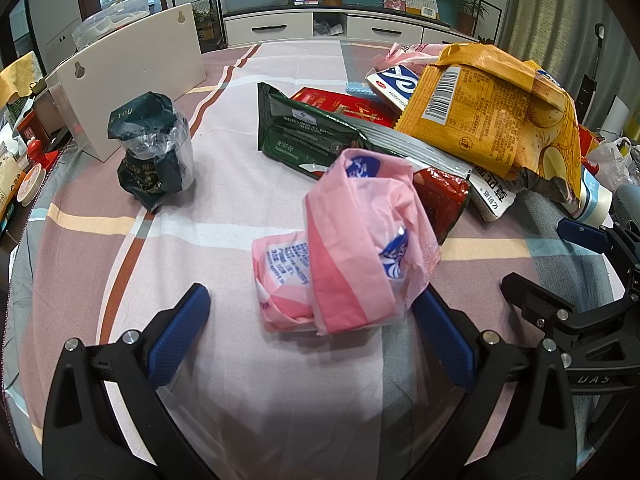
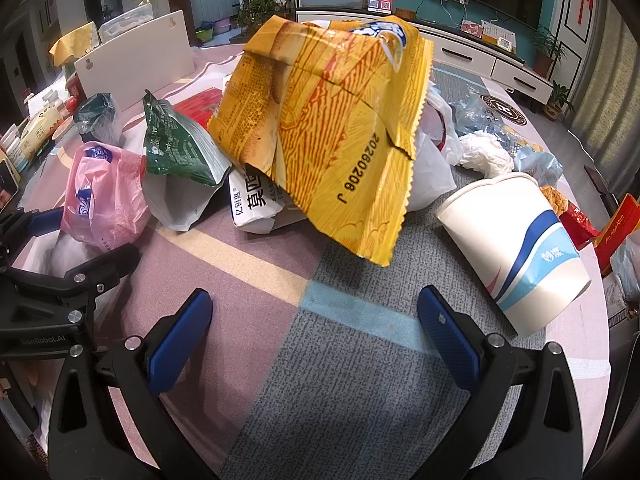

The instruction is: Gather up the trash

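Note:
A crumpled pink wrapper [image 1: 344,248] lies on the tablecloth just ahead of my open left gripper [image 1: 316,320], partly between its blue fingertips; it also shows in the right wrist view [image 2: 104,196]. Behind it lie a green snack bag [image 1: 308,132], red packets [image 1: 344,104] and a big yellow chip bag [image 1: 492,116]. My right gripper [image 2: 316,316] is open and empty, just short of the yellow chip bag [image 2: 332,136], with a tipped white paper cup [image 2: 520,252] to its right. A dark green wrapper in a clear cup [image 1: 156,152] stands at left.
A white board [image 1: 132,80] stands at the table's left edge, with small items beyond it. White and blue plastic bags [image 2: 480,148] and a red box [image 2: 616,228] lie at right. The right gripper shows at the left view's right edge [image 1: 580,280].

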`<state>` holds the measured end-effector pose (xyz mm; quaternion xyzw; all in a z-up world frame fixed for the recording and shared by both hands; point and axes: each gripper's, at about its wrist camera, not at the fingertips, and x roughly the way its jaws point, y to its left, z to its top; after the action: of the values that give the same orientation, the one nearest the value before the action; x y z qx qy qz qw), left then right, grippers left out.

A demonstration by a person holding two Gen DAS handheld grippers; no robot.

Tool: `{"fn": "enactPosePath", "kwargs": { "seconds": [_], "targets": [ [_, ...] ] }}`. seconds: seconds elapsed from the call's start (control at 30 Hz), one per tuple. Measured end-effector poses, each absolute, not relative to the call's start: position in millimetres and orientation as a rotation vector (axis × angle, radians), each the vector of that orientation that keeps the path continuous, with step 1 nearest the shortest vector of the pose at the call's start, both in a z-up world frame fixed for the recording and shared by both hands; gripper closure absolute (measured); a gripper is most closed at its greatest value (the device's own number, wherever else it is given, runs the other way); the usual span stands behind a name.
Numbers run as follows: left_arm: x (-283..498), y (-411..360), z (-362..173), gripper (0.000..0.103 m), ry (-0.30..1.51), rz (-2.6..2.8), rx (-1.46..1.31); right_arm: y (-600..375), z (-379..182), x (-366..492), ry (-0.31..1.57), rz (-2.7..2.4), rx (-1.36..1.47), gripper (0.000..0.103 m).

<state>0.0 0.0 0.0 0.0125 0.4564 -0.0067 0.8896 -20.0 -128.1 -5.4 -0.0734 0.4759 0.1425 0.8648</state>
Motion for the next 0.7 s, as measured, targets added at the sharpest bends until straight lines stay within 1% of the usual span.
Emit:
{"fn": "enactPosePath", "kwargs": {
  "seconds": [0.23,0.33,0.47,0.63,0.7],
  "targets": [
    [0.0,0.1,0.1,0.002,0.949,-0.011,0.027,-127.6,-5.9,-16.9,0.998,0.289,-0.15,0.002],
    [-1.3,2.4,2.7,0.003,0.989,0.019,0.01,-131.3,-5.2,-19.0,0.998,0.264,-0.135,0.002],
    [-12.0,2.2,22.6,0.003,0.962,0.013,0.015,-117.8,-1.7,-25.1,1.044,0.282,-0.164,0.002],
    [-27.3,9.8,61.4,0.003,0.909,-0.004,-0.063,-120.8,36.0,-55.1,0.928,0.303,-0.17,0.002],
    [-26.1,13.3,76.2,0.003,0.931,0.02,-0.085,-126.2,56.8,-61.9,0.89,0.31,-0.144,0.002]
  ]
}}
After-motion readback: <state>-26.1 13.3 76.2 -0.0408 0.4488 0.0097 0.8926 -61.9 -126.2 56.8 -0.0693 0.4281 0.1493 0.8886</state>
